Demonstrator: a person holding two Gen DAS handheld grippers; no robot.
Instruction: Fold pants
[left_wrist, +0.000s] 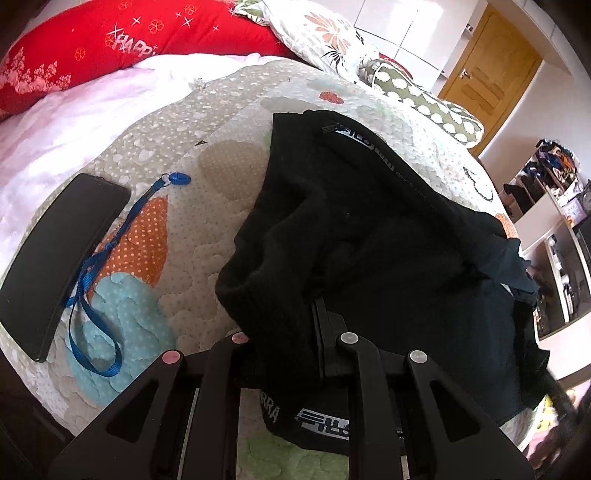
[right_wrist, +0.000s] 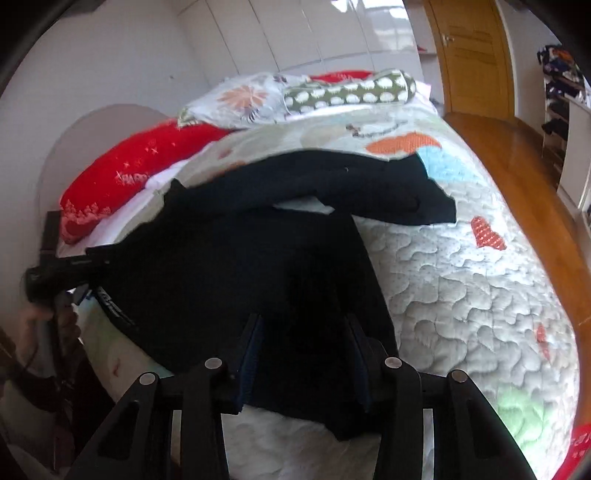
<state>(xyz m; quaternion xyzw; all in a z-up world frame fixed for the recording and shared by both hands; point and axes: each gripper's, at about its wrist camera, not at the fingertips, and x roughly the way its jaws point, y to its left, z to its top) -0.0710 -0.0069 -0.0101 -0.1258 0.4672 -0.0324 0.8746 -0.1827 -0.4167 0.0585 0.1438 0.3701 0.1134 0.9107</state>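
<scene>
Black pants (left_wrist: 369, 229) lie bunched on the quilted bedspread (left_wrist: 207, 229). In the left wrist view my left gripper (left_wrist: 317, 325) is shut on the pants' waistband, and cloth drapes over its left finger. In the right wrist view the pants (right_wrist: 258, 266) spread across the bed, with one leg (right_wrist: 369, 188) reaching to the right. My right gripper (right_wrist: 303, 332) is open, its fingers (right_wrist: 251, 354) resting on the pants' near edge. The left gripper (right_wrist: 55, 273) shows at the left edge, holding the cloth.
A black phone (left_wrist: 59, 258) and a blue lanyard (left_wrist: 96, 273) lie on the quilt to the left. A red pillow (left_wrist: 122, 40), a floral pillow (right_wrist: 243, 98) and a green bolster (right_wrist: 351, 92) lie at the head. Wooden floor (right_wrist: 517, 155) and shelves (left_wrist: 554, 229) lie to the right.
</scene>
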